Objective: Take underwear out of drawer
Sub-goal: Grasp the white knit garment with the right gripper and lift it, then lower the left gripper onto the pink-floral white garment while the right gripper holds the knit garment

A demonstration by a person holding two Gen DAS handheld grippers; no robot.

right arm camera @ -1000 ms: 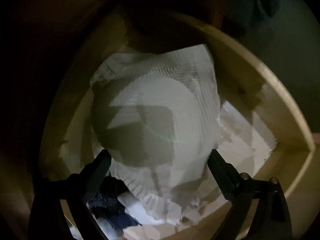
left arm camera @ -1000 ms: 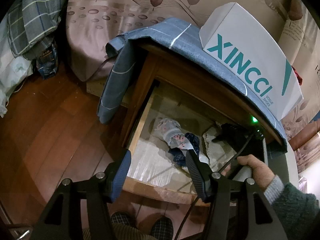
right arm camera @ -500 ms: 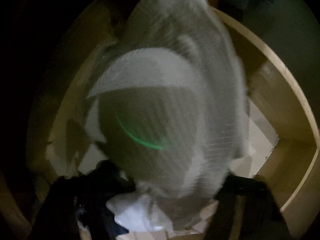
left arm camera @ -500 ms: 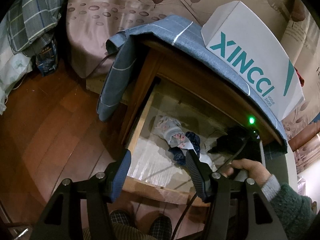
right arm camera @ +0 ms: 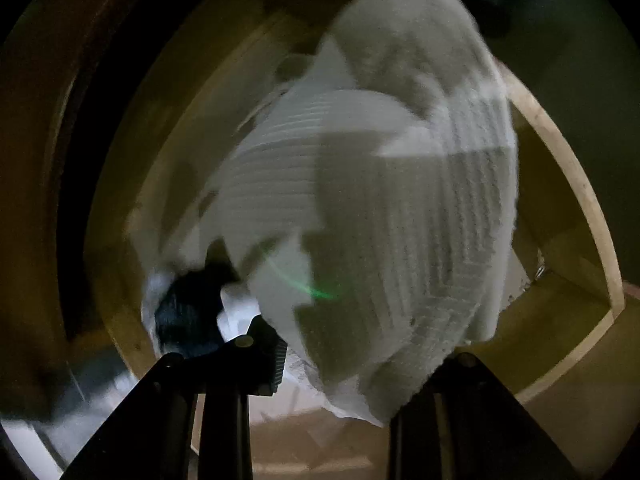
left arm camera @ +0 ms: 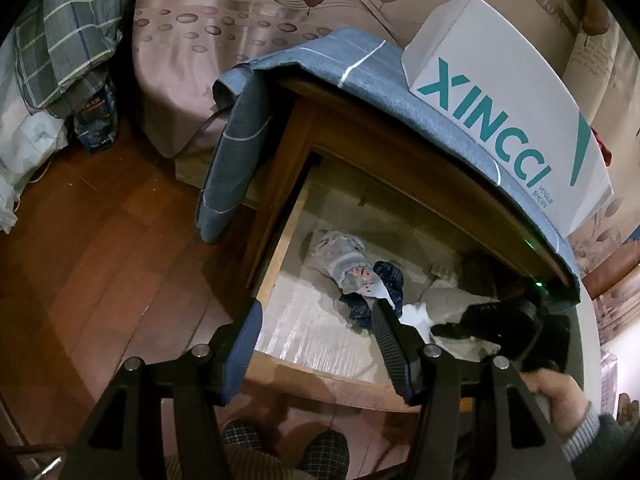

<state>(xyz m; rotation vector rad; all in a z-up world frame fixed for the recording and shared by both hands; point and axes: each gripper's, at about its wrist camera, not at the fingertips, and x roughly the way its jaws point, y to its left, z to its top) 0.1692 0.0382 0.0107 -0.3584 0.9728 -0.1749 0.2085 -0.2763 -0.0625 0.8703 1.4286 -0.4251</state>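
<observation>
The wooden nightstand drawer (left arm camera: 320, 380) stands pulled out. Inside lie a floral grey garment (left arm camera: 344, 260), a dark blue one (left arm camera: 386, 280) and white underwear (left arm camera: 444, 300) at the right. My right gripper (left arm camera: 492, 320) reaches into the drawer's right side. In the right wrist view it (right arm camera: 340, 360) is shut on the white ribbed underwear (right arm camera: 400, 220), which hangs lifted and blurred before the camera. My left gripper (left arm camera: 316, 340) is open and empty, hovering above the drawer's front edge.
A white XINCCI shoebox (left arm camera: 508, 112) sits on a blue cloth (left arm camera: 360, 68) covering the nightstand top. A bed with a leaf-print cover (left arm camera: 240, 20) stands behind. Wooden floor (left arm camera: 100, 260) lies at the left. The person's slippers (left arm camera: 280, 452) are below.
My right gripper has closed on the white underwear and lifted it off the drawer floor, swinging it up and to the right. My left gripper has held nearly still.
</observation>
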